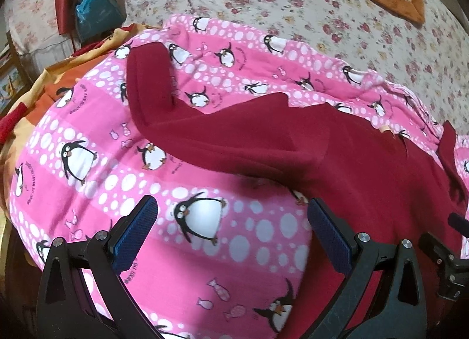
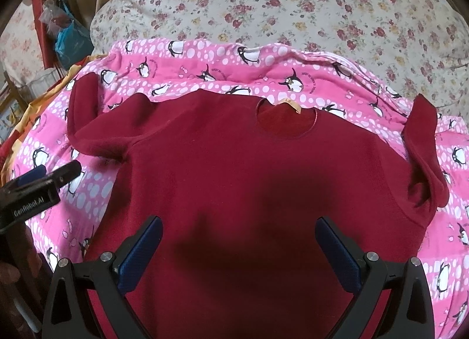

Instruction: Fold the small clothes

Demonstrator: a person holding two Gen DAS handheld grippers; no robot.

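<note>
Both tongs gape wide and hold nothing. The left tongs [image 1: 231, 227] hover over the pink penguin blanket [image 1: 88, 180], beside the shirt's side edge. The right tongs [image 2: 239, 246] hang above the dark red shirt [image 2: 234, 163], which lies flat, neckline away, both sleeves spread, on that blanket over the floral bed [image 2: 293, 10].

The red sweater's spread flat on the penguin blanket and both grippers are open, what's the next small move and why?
Probably bring the left gripper forward to close on the left sleeve. The red sweater lies flat, neck hole away, both sleeves sticking outward and unfolded. The left gripper is open over the penguin blanket just beside that sleeve, holding nothing, so folding it inward looks nearest.
</note>
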